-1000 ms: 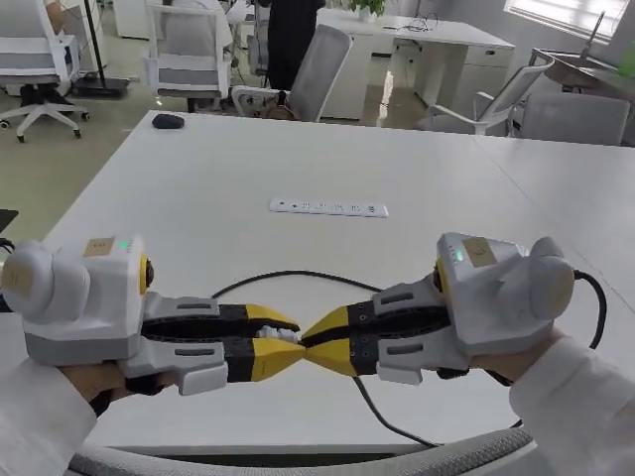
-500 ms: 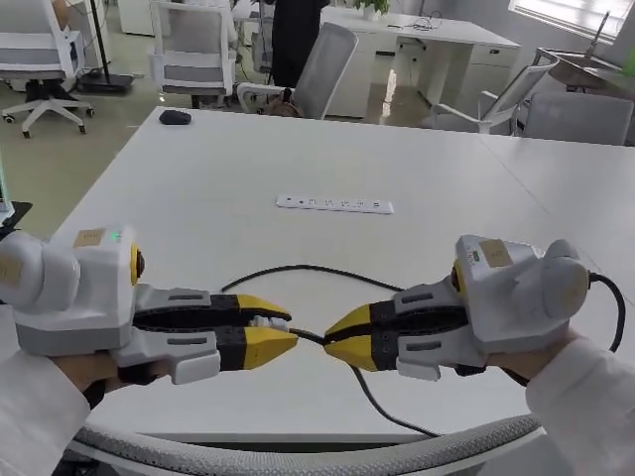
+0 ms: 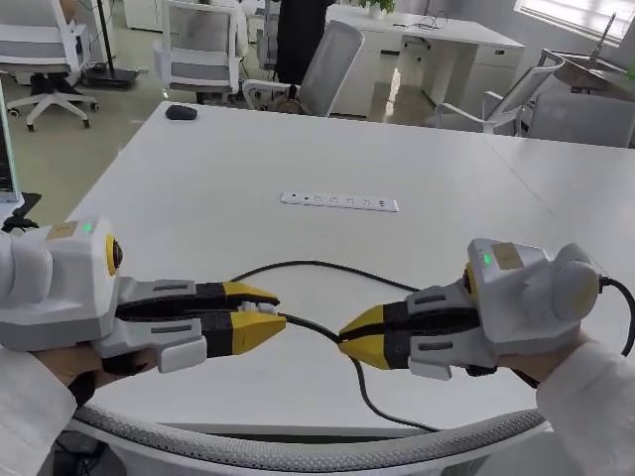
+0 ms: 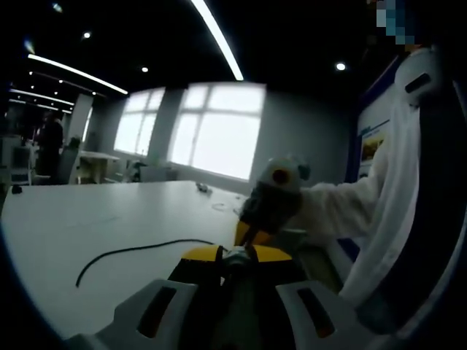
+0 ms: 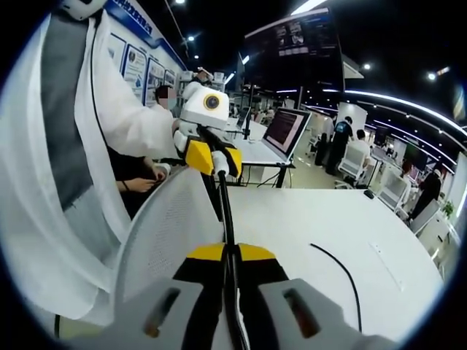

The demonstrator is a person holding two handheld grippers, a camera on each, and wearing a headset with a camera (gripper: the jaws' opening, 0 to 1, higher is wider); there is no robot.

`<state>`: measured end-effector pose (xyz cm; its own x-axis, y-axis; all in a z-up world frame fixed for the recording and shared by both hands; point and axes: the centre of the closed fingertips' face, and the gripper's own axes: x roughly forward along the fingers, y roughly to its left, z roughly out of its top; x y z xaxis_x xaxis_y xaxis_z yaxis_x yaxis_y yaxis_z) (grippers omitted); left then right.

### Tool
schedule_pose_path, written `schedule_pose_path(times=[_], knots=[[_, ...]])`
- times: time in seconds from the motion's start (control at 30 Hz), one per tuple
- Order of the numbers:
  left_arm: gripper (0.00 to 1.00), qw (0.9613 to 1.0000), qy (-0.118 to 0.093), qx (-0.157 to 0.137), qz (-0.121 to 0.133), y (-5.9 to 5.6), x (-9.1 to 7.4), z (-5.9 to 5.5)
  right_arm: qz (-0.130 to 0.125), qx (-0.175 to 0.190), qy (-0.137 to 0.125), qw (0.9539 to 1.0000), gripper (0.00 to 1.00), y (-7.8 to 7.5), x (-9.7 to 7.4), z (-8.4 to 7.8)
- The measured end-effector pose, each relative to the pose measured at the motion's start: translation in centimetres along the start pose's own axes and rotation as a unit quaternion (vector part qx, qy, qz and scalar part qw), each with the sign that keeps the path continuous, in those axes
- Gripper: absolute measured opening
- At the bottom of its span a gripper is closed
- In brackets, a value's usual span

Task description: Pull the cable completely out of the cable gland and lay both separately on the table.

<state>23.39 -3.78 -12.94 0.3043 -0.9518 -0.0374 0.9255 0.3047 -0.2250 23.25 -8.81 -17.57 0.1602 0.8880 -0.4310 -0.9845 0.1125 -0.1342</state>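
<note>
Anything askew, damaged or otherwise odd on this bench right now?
Nothing stands out. The left tongs grip the cable gland, the right tongs pinch the cable, which runs between them without visible damage. Its slack lies loose on the table.

The left gripper (image 3: 281, 309) and the right gripper (image 3: 342, 337) both have yellow jaw tips, black middles and pale grey-white housings, each with a small green light. The cable (image 3: 316, 263) is black. The cable gland (image 5: 219, 162) looks white, perhaps pale grey. The table (image 3: 298, 149) is plain white, as is the far power strip (image 3: 339, 202).
</note>
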Motion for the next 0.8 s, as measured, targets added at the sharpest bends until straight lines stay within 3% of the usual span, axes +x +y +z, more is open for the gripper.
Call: schedule_pose_path(times=[0.4, 0.47, 0.6, 0.8], knots=[[0.17, 0.9999, -0.009, 0.01, 0.002, 0.5, 0.2, 0.4, 0.007, 0.01, 0.005, 0.9999, 0.04, -0.4, 0.4, -0.3], [0.17, 0.9999, -0.008, 0.001, -0.013, 0.1, 0.3, 0.5, 0.013, 0.019, 0.002, 0.9997, 0.05, -0.1, 0.6, -0.3], [0.17, 0.9996, 0.015, 0.015, -0.018, 0.0, 0.6, -0.3, 0.018, 0.022, -0.012, 0.9995, 0.29, 0.4, 1.6, 0.7], [0.17, 0.9999, 0.009, 0.006, -0.013, 0.4, 0.8, -0.2, 0.037, 0.017, -0.02, 0.999, 0.28, 1.0, 2.8, 1.5]])
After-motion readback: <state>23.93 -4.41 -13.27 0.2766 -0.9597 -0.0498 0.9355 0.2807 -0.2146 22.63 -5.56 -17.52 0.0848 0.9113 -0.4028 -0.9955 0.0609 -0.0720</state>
